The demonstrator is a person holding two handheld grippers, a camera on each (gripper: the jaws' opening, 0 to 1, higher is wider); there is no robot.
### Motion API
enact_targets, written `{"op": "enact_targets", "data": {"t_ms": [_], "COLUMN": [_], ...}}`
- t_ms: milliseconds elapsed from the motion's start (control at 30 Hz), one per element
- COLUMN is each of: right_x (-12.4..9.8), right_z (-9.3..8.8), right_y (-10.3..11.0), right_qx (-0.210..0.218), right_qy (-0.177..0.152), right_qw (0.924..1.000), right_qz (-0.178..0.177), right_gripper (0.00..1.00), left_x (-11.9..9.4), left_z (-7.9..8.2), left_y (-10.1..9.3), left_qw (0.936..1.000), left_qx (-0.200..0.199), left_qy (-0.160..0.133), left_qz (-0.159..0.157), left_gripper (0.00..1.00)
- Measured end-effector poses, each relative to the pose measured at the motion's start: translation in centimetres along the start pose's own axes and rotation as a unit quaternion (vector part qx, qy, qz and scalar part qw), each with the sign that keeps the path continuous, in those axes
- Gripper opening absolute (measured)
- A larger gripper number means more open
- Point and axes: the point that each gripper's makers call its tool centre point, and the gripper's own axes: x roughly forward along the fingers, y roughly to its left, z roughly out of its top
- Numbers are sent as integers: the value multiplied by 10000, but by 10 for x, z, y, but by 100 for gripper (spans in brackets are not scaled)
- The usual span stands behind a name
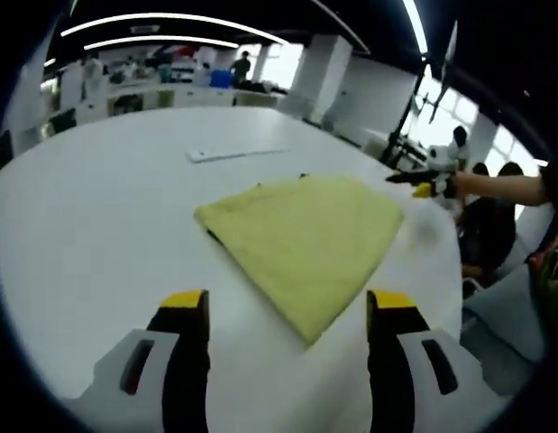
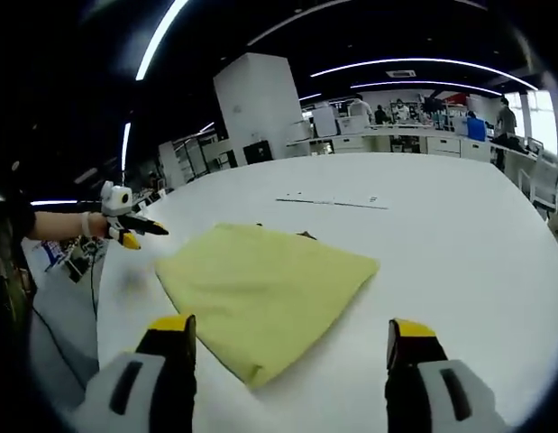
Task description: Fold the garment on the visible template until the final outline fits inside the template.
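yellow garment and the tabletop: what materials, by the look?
Yellow garment: soft woven or knit fabric, matte; it lies limp with folded layered edges and no shine. Exact fibre can't be told. Tabletop: smooth hard white surface, probably laminate or painted board, with a faint soft sheen and no grain.

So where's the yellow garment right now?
The yellow garment lies folded flat on the white table, ahead of both open tongs: centre in the left gripper view, centre-left in the right gripper view.
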Motion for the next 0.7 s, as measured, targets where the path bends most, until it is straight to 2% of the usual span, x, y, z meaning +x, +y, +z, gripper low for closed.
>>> {"op": "enact_targets", "data": {"t_ms": [200, 300, 367, 500, 567, 700], "right_x": [-9, -12, -13, -15, -17, -18], "right_z": [-9, -14, -18, -26, -30, -37], "right_y": [14, 20, 24, 27, 27, 28], "right_qx": [56, 95, 148, 193, 274, 352], "right_qy": [-53, -57, -50, -12, -20, -12], "right_qw": [9999, 9999, 9998, 9997, 9995, 9993], "right_qz": [91, 109, 135, 149, 140, 115], "right_gripper": [85, 84, 84, 83, 78, 64], "left_x": [-4, -4, -3, -3, -3, -1], "left_z": [-14, -18, -25, -28, -29, -32], "left_y": [-11, -17, -20, -23, -22, -20], "left_qw": [9999, 9998, 9998, 9997, 9997, 9996], "left_qx": [-22, -102, -89, -156, -154, -250], "left_qy": [39, -8, 70, 55, 42, 20], "left_qz": [-98, -149, -173, -201, -167, -117], "left_gripper": [56, 55, 52, 50, 47, 38]}}
